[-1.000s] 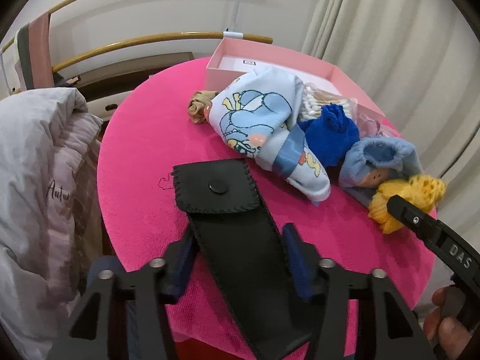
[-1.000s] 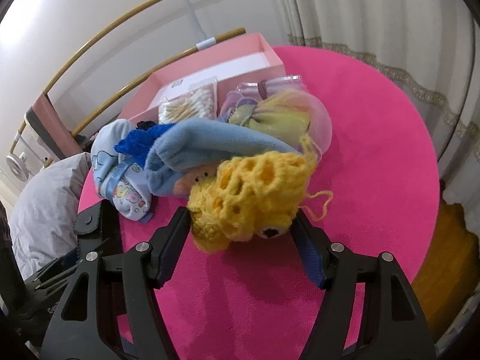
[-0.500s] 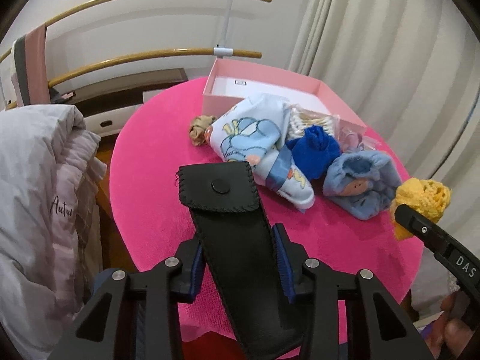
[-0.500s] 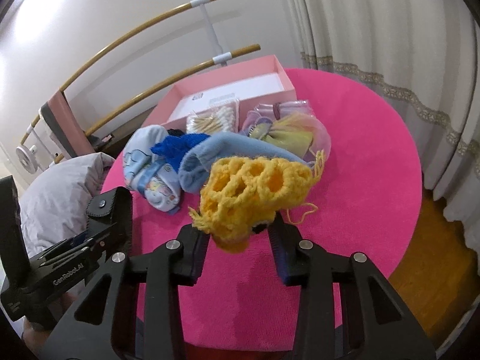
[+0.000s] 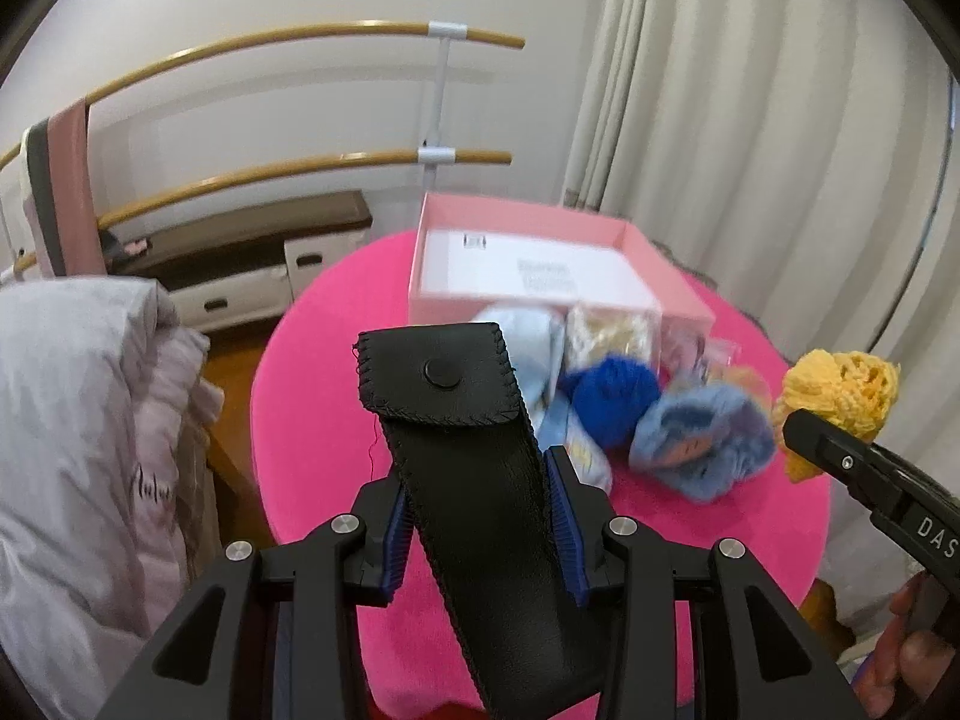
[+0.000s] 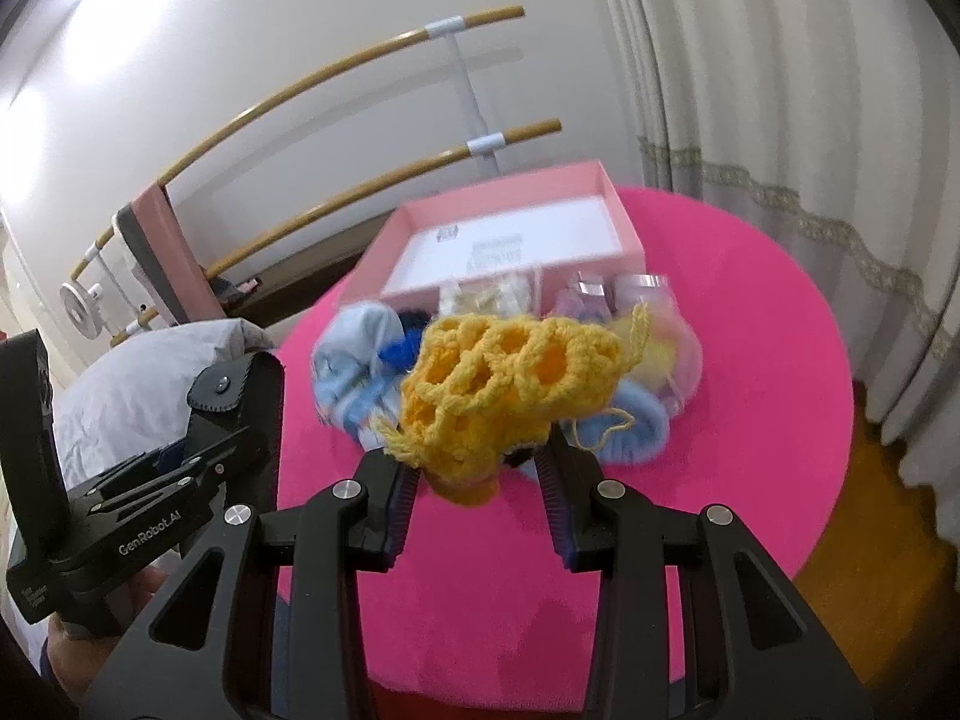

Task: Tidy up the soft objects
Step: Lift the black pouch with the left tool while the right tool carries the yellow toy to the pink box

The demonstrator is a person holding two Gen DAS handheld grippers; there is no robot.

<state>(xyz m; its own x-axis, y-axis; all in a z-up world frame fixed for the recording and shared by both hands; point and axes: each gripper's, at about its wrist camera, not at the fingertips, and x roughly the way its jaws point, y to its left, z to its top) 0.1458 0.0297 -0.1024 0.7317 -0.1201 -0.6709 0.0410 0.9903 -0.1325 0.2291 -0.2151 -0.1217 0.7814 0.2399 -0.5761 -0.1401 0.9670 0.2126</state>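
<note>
Left hand-held gripper (image 5: 480, 516): pinching the black leather pouch (image 5: 474, 468) by its two long edges; the pouch stands clear above the desk, its snap flap at the far end, its near end running down between the two arms.
Right hand-held gripper (image 6: 477, 495): pinching the yellow crochet piece (image 6: 510, 384) at its lower end; the piece is held above the desk, a loose yarn tail dangling at its right.
Desk (image 6: 750, 312): round, covered in bright pink cloth; its curved edge runs along the curtain side on the right and along the bedding side on the left.
Pink box (image 5: 642, 252): open, white floor bare, at the far edge of the desk.
Soft pile (image 5: 702, 438): light blue fabric, a dark blue knit ball (image 5: 612, 396), clear packets, all bunched just in front of the box's near wall; blurred.
Open room, right: a broad bare stretch of pink cloth between the pile and the desk edge by the curtain (image 6: 810, 120).
Open room, near: bare cloth under both grippers up to the near rim.
Left boundary: grey bedding (image 5: 78, 420) just beside the desk edge.
Behind: two curved wooden rails (image 5: 300, 42) on the white wall.
</note>
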